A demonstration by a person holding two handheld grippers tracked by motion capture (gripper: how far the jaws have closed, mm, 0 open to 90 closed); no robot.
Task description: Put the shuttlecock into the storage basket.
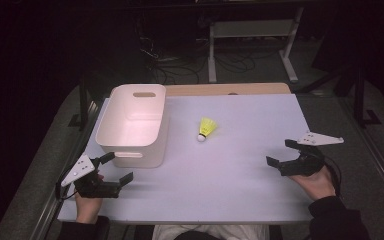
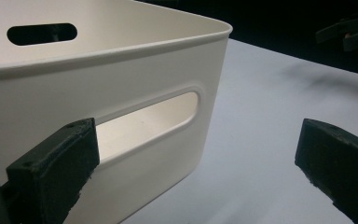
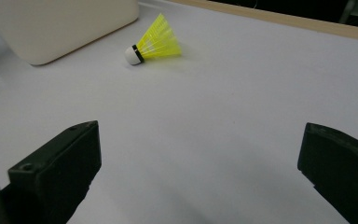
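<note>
Shuttlecock: yellow, lying on its side mid-table, just right of the bin
Bin: white, handle slots, nothing inside
Left gripper: jaws apart, holding nothing, beside bin
Right gripper: jaws apart, holding nothing

High view looks down from overhead; both gripper views sit low, sharing the white bin, seemingly close.

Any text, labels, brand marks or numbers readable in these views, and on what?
None. The white bin, the yellow shuttlecock, the table, the left gripper and the right gripper carry no legible words, numbers or signs.
</note>
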